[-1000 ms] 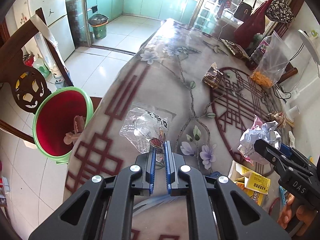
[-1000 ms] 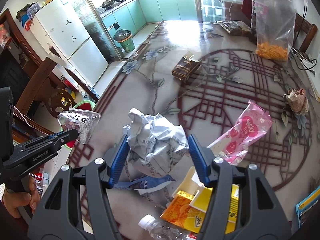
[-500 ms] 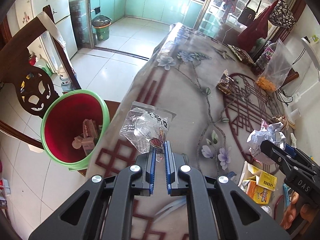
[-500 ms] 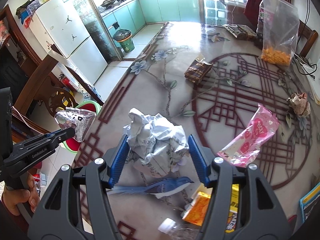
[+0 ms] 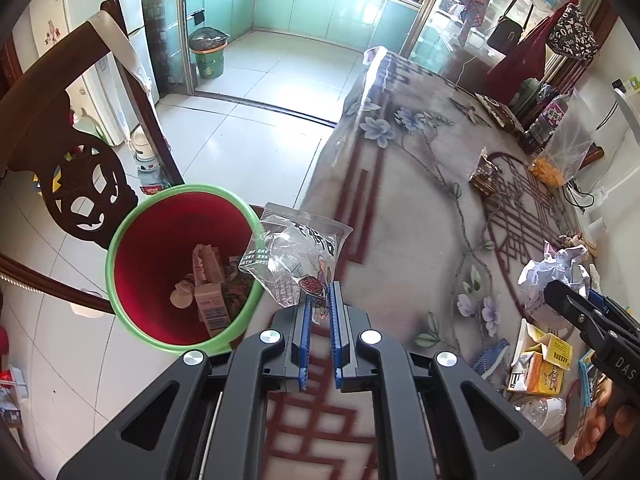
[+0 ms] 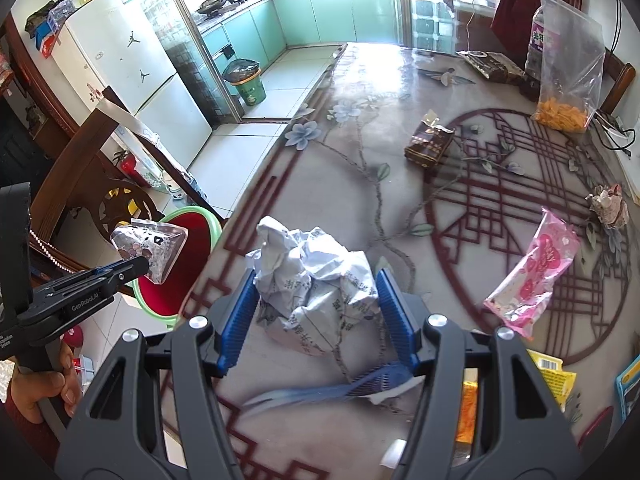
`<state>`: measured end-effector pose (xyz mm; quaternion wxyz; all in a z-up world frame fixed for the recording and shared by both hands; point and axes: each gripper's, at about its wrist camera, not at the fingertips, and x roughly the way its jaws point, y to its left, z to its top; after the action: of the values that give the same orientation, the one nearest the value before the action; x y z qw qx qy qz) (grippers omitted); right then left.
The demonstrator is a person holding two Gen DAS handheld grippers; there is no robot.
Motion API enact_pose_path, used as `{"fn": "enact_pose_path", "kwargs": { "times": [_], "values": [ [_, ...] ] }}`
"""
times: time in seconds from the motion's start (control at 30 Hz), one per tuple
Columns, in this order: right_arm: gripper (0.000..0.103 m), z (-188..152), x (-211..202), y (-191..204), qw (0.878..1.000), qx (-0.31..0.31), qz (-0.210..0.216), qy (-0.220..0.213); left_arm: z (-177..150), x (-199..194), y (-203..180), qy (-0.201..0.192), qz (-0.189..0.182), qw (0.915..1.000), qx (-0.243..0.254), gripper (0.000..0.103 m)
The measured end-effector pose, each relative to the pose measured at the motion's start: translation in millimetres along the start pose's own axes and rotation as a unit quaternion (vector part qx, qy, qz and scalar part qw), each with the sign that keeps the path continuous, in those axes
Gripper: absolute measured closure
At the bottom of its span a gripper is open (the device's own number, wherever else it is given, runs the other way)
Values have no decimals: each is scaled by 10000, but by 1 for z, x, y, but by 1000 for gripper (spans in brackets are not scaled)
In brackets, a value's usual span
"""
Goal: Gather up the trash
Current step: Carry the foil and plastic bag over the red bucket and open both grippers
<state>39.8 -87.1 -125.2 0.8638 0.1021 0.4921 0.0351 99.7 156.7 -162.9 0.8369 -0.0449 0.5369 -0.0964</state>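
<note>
The left gripper (image 5: 319,308) pinches a crinkly clear plastic wrapper (image 5: 296,258) at the table edge — now nearer the round red bin with a green rim (image 5: 120,240) than before. The right gripper (image 6: 318,300) clasps a crumpled paper ball (image 6: 316,284), unchanged.

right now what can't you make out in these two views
- Red bin: its bottom, left wrist view, covered by trash; right wrist view, half hidden by the clear wrapper.
- Yellow cartons: print too small; right wrist view, behind the right gripper.
- Crumpled paper: underside unseen.
</note>
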Motion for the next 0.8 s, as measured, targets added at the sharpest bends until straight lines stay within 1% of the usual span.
{"fn": "enact_pose_path", "kwargs": {
  "times": [0.23,0.4,0.53,0.8],
  "values": [
    [45,7,9,28,10000,-1,-11,-40,12,1,32,-32,39,10000,1,97],
    [45,10,20,52,9997,-4,251,37,13,-3,62,-69,127,9998,-135,97],
    [45,12,33,82,9990,-251,332,128,11,-3,90,-59,292,9992,-280,97],
    [45,19,66,138,9947,-758,527,451,10,9,143,92,493,9969,-613,97]
  ]
}}
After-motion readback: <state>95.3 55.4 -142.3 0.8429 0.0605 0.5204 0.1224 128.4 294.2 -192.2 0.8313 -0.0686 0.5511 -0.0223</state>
